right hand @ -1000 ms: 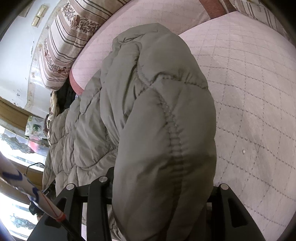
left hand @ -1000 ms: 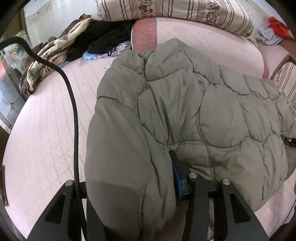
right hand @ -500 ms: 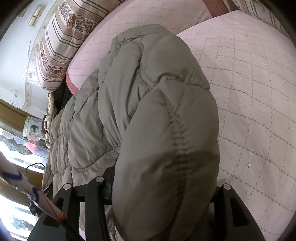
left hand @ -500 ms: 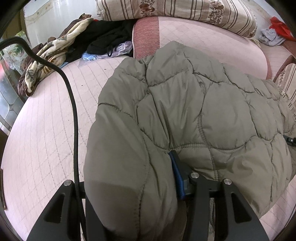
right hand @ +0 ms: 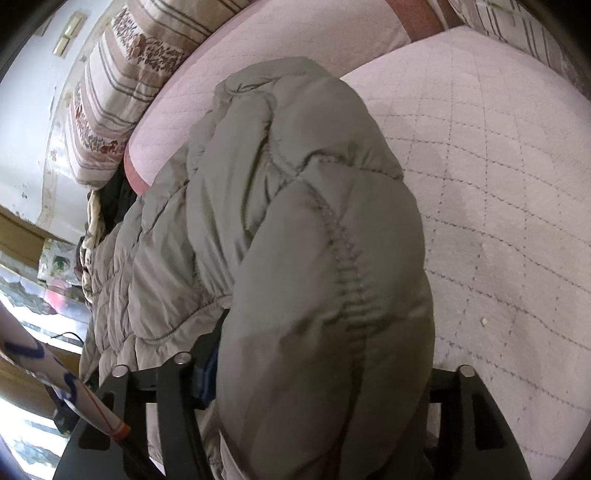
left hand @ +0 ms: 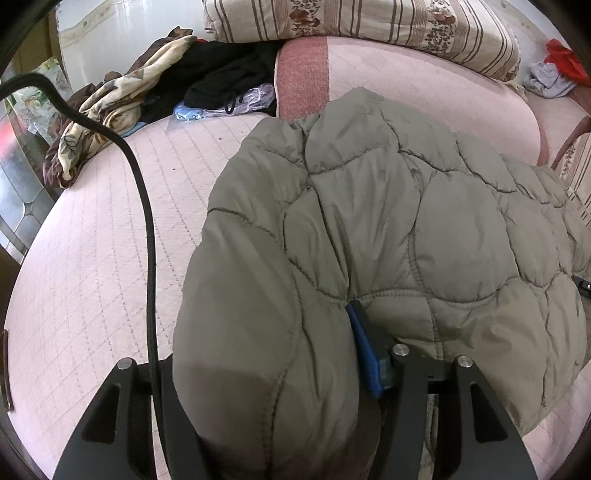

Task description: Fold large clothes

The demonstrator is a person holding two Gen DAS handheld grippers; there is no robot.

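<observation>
Jacket (left hand: 388,229), olive quilted puffer, bulges between the jaws of both grippers. Left gripper (left hand: 269,369): jaws have just been opening, thick fold between them; whether the pads press it, cannot tell. Right gripper (right hand: 325,369): the same, another fat roll of the jacket between its jaws. Rest of the garment lies across the pink quilted bed (left hand: 92,258). Judged light, soft, springy and a bit slick; best gripped along stitched seams or the hem. Striped pillow (left hand: 369,18) beyond.
</observation>
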